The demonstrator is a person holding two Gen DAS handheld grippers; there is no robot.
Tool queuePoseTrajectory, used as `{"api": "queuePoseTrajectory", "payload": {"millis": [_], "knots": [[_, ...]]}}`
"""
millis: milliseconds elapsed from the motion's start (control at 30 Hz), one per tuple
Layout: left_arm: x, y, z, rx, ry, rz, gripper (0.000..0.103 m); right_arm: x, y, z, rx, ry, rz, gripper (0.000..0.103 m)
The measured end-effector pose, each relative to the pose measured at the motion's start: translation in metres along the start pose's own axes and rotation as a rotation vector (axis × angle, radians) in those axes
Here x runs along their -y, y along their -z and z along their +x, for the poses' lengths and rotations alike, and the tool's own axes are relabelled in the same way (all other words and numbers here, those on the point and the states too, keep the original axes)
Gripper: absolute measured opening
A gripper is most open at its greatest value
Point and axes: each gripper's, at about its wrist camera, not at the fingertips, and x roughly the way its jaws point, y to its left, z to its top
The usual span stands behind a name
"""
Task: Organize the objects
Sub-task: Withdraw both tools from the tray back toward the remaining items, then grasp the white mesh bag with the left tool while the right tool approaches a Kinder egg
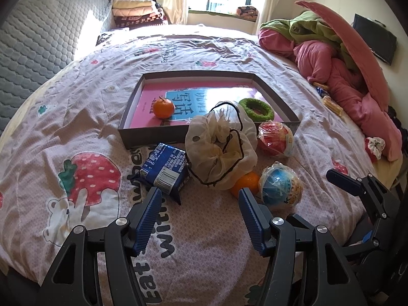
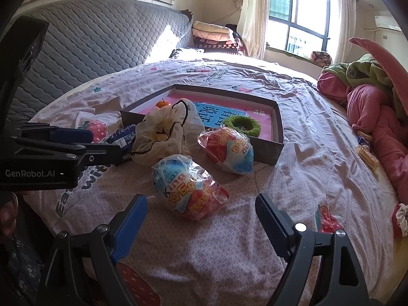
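A shallow grey box (image 1: 150, 137) (image 2: 276, 137) with a pink book inside lies on the bed. In it are an orange (image 1: 163, 108) (image 2: 163, 103) and a green ring (image 1: 257, 109) (image 2: 242, 126). In front of it lie a blue packet (image 1: 163, 169) (image 2: 122, 137), a cream mesh pouch (image 1: 219, 150) (image 2: 158, 137), a second orange (image 1: 246, 182) and two wrapped toy eggs, a blue one (image 1: 280, 185) (image 2: 188, 186) and a red one (image 1: 275, 139) (image 2: 227, 150). My left gripper (image 1: 200, 204) (image 2: 76, 137) is open and empty, just short of the packet and pouch. My right gripper (image 2: 201, 214) (image 1: 344, 183) is open and empty, close before the blue egg.
Pink and green bedding (image 1: 344, 76) (image 2: 377, 107) is piled at the right of the bed. Snack packets (image 1: 329, 102) (image 2: 367, 153) lie beside it. A grey padded headboard (image 1: 38, 46) (image 2: 97, 40) stands at left. Folded blankets (image 1: 137, 12) are stacked near the window.
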Motion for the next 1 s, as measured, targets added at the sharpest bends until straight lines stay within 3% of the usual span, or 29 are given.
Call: {"api": "queuePoseTrajectory", "payload": {"millis": [1000], "knots": [[-0.016, -0.021, 0.039, -0.003, 0.021, -0.043, 0.064, -0.002, -0.001, 0.033, -0.064, 0.008, -0.038, 0.086]]}}
